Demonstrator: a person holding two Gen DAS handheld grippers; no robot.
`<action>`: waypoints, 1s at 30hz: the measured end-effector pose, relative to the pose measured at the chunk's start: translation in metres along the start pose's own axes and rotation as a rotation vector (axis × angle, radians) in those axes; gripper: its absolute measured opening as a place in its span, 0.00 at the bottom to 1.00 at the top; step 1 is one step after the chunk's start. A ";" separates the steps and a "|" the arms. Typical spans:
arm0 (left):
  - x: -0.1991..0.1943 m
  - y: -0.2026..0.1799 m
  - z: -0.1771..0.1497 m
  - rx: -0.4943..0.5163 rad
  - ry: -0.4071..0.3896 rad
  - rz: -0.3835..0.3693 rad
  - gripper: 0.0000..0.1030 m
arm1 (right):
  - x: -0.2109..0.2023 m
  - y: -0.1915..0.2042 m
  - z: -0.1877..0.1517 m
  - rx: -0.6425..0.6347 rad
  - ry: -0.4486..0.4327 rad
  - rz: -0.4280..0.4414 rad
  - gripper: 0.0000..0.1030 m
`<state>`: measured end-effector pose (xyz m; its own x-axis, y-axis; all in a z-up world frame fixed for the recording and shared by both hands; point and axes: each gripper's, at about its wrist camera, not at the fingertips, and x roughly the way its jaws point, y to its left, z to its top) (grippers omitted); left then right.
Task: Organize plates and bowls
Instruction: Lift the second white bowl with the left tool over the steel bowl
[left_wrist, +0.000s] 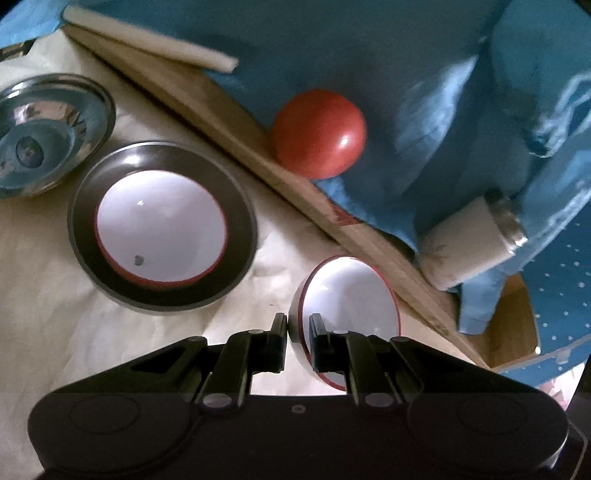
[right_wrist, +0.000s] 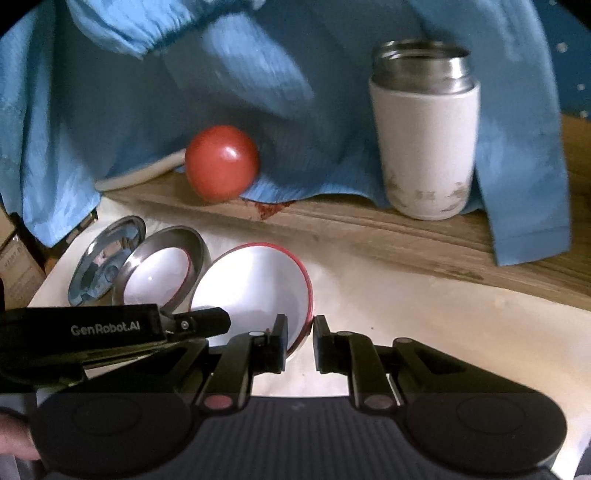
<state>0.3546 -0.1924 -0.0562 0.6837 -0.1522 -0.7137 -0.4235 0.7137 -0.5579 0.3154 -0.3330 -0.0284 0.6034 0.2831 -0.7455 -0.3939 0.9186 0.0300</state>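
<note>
Red-rimmed white bowl (left_wrist: 351, 295): light, rigid, glossy, slippery; thin rim best hold. Left gripper (left_wrist: 299, 325) and right gripper (right_wrist: 300, 326) both clamped on rim, opposite sides.

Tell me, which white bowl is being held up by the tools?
The red-rimmed white bowl nearest the wooden ledge, tilted, with both tools pinching its rim. The other white bowl sits flat inside a dark grey plate, untouched.

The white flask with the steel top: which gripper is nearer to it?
Right, probably. The right gripper sits below the flask; the left gripper holds the red-rimmed bowl, farther left.
</note>
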 end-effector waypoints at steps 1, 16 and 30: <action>-0.003 0.000 -0.001 0.007 -0.005 -0.009 0.12 | -0.003 0.001 -0.001 0.004 -0.008 -0.003 0.15; -0.039 0.013 0.003 0.058 -0.055 -0.081 0.12 | -0.033 0.036 -0.014 -0.001 -0.102 -0.029 0.16; -0.063 0.059 0.032 0.056 -0.108 -0.086 0.12 | -0.012 0.097 -0.004 -0.012 -0.121 -0.007 0.16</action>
<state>0.3053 -0.1185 -0.0306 0.7775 -0.1420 -0.6127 -0.3286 0.7390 -0.5882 0.2667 -0.2482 -0.0189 0.6851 0.3083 -0.6600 -0.3970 0.9177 0.0165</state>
